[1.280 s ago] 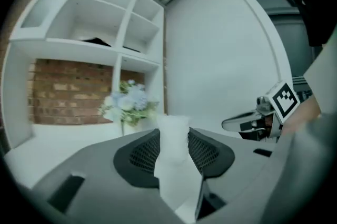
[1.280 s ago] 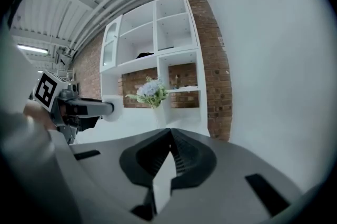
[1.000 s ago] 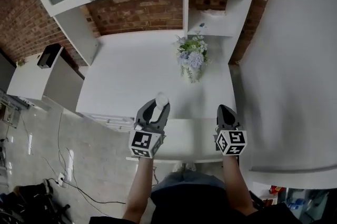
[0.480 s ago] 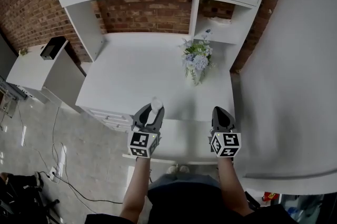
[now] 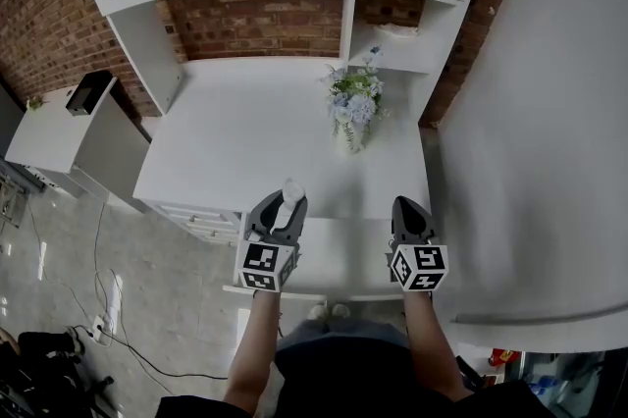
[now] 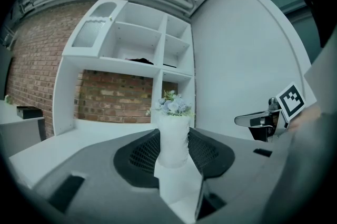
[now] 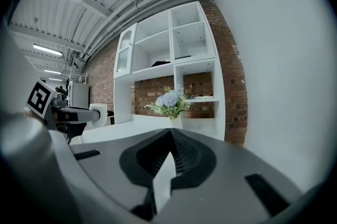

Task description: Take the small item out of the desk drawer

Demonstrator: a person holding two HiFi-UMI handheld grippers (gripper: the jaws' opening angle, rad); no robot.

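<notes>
Head view, left gripper: clamped on the small white item, held just over the desk's near edge.
Right gripper: jaws together, nothing in them, near right, level with the left one.
Drawer: looks pulled out under both grippers; inside not visible.
Progress: item looks out already; left to do is setting it down, probably shutting the drawer.
Desk top: bare up to the flower vase, plenty of room.
Edges: white wall close on the right; shelf unit closes the far end; left side drops to the floor.
</notes>
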